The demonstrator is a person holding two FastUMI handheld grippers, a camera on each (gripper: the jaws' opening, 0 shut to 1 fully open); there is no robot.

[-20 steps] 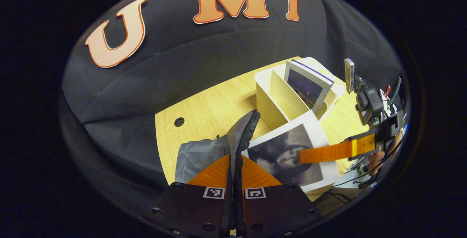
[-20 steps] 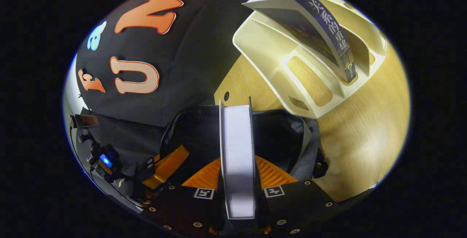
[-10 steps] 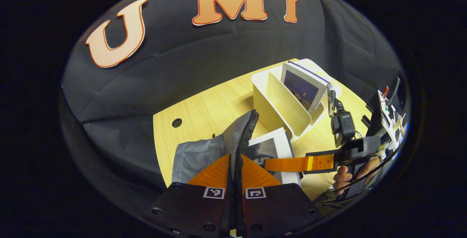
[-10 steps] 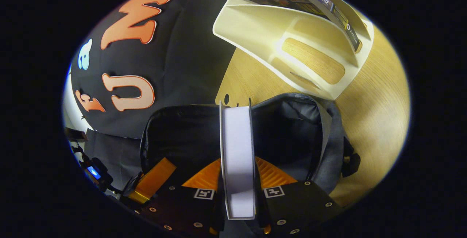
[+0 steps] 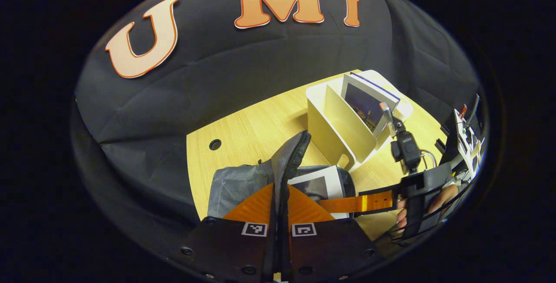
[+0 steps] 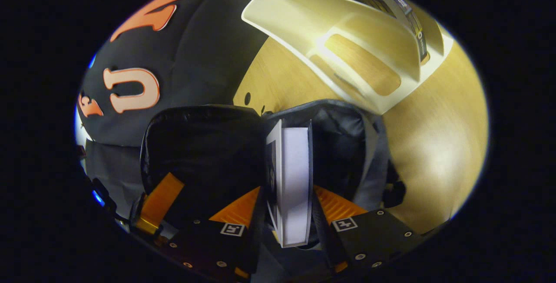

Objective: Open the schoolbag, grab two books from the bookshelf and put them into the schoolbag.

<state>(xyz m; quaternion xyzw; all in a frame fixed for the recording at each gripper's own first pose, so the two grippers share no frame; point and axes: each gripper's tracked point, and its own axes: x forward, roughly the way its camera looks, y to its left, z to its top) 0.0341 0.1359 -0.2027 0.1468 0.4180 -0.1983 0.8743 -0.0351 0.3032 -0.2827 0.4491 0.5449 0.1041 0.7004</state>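
Right gripper view: the right gripper (image 6: 289,213) clamps a white-paged book (image 6: 295,179), half inside the open grey fabric schoolbag (image 6: 343,144). The left gripper (image 5: 280,213) pinches the bag's zipped rim. One dark-covered book (image 5: 367,103) waits in the cream plastic bookshelf (image 5: 336,131).

Left gripper view is looking down across the bench (image 5: 243,131) toward the bookshelf (image 5: 343,122); right gripper view is sitting close over the schoolbag (image 6: 339,144), probably steeper. Both are sharing bag, shelf.

Book (image 5: 321,183) half-hidden in the schoolbag (image 5: 243,181) — lower part unseen.
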